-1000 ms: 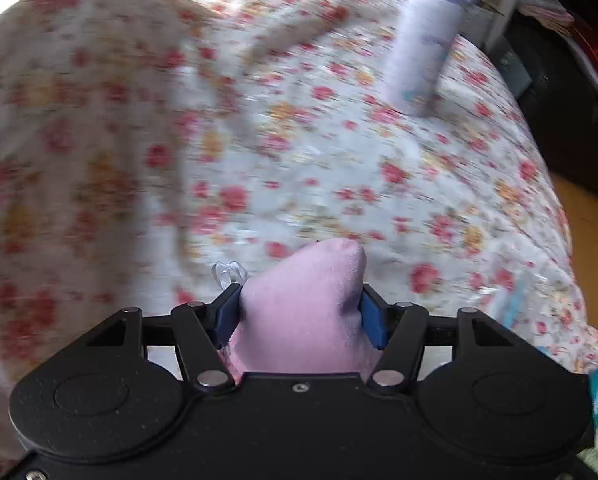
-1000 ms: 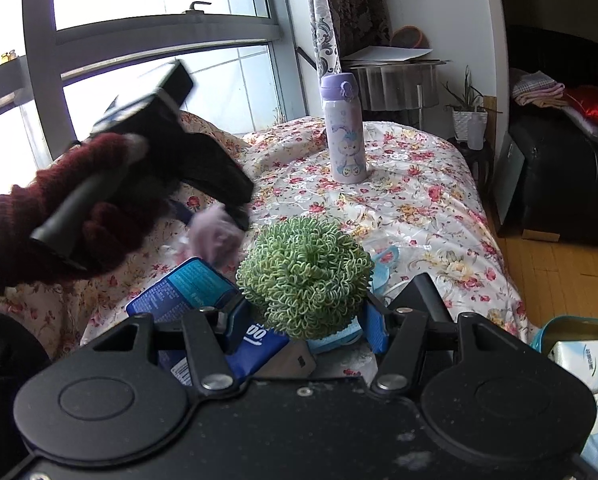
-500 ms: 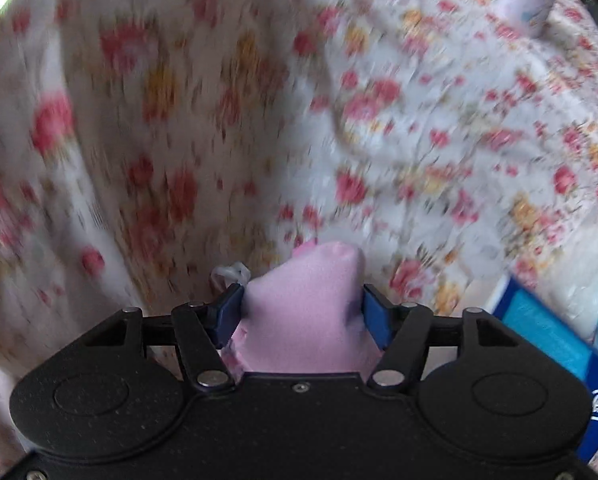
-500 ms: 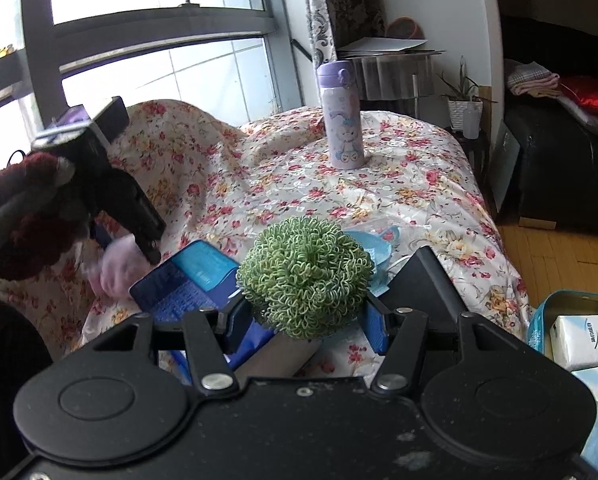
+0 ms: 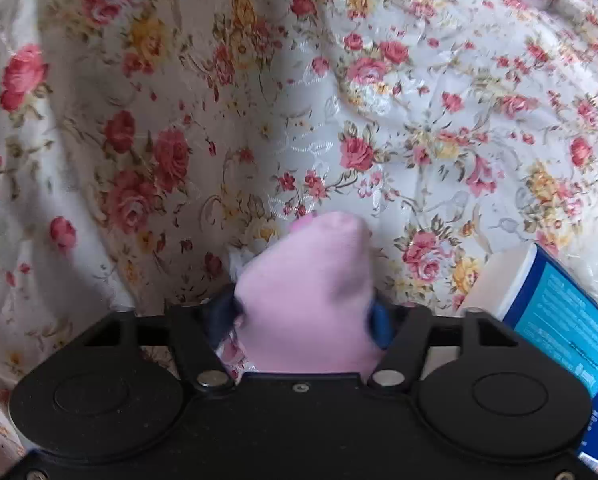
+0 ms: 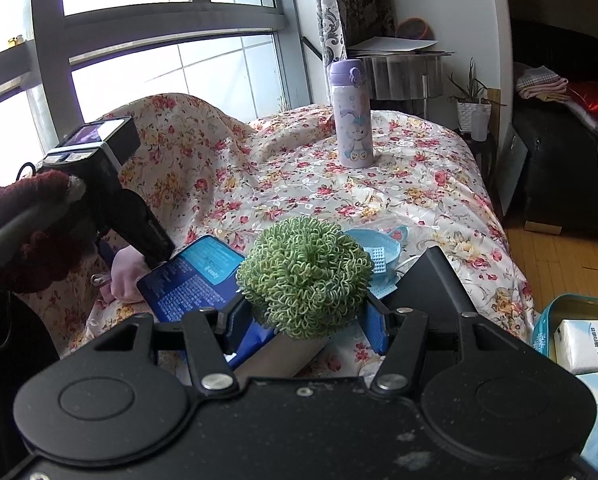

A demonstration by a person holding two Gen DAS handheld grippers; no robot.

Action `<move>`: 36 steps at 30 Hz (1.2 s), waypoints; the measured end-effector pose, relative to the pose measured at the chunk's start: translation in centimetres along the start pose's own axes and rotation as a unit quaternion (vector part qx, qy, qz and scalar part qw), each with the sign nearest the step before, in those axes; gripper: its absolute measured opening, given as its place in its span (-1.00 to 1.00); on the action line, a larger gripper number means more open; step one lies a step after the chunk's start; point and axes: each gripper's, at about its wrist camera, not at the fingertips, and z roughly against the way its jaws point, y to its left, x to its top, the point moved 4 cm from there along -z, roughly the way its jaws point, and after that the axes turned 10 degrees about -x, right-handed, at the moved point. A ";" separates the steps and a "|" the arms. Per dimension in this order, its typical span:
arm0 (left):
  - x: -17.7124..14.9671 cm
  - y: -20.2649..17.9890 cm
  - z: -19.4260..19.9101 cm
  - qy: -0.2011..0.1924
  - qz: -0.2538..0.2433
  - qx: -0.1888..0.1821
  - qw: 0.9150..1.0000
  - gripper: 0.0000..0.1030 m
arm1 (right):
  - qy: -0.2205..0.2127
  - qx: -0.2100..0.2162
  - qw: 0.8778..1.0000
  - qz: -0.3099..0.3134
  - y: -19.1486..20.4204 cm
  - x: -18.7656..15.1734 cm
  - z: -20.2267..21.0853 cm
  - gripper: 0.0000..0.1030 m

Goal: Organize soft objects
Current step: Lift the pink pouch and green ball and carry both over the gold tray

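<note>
My left gripper is shut on a pink soft toy and holds it low against the floral cloth. In the right wrist view the left gripper sits at the left, its pink toy resting on the cloth beside a blue packet. My right gripper is shut on a green curly ball and holds it above the table's front edge.
A purple bottle stands upright at the back of the floral table. A light blue strainer lies behind the green ball. The blue packet also shows in the left wrist view. Tissue packs lie in a bin at the right.
My left gripper has moved down and to the left with the pink toy, down to the cloth beside the blue packet. The right gripper has stayed almost still.
</note>
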 end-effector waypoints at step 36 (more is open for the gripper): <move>-14.5 -12.2 14.2 -0.122 -0.168 -0.116 0.971 0.08 | 0.024 -0.088 0.992 -0.086 -0.7 -6.8 12.2 0.11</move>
